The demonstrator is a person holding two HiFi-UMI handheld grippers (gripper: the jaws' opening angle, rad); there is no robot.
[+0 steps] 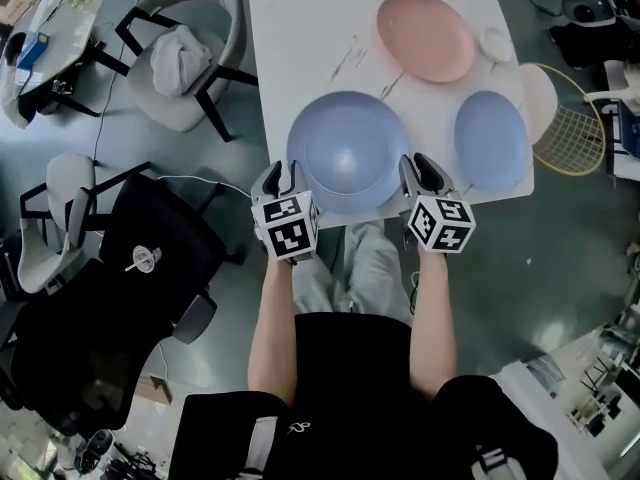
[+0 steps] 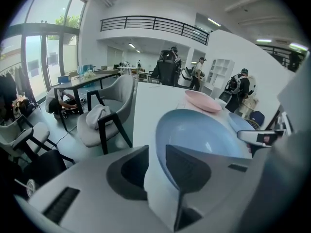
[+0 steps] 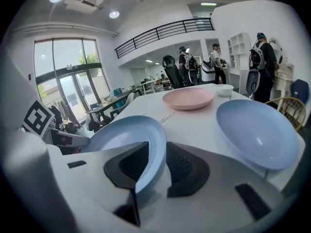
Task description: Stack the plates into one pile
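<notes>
Open office floor with chairs and desks around; work surface is a white marble-pattern table [image 1: 300, 28] seen from above. Three plates lie on it, unstacked. A large blue plate [image 1: 350, 148] sits at the near edge, a pink plate [image 1: 425, 36] lies further back, and a smaller blue plate [image 1: 492, 138] lies to the right, close beside the large one. A small white cup [image 1: 497, 43] stands just beside the pink plate. The left gripper [image 1: 282, 178] is at the large plate's left rim and the right gripper [image 1: 422, 171] at its right rim. In the left gripper view the jaws stand wide apart with the rim of the plate [image 2: 199, 135] passing between them. No firm pinch is evident. The right gripper view shows the same: jaws wide, rim between the pads, not clamped. Neither gripper holds anything. Assessment of handling: the plates appear rigid, smooth and probably glazed or hard plastic, so a slippery surface and chipping on impact are to be assumed. The large plate looks the heaviest. The raised rim is the only practical place to take hold, and opposite sides, as presently straddled, should keep it level. It appears the natural base for the pile, with the smaller plates set into it.
</notes>
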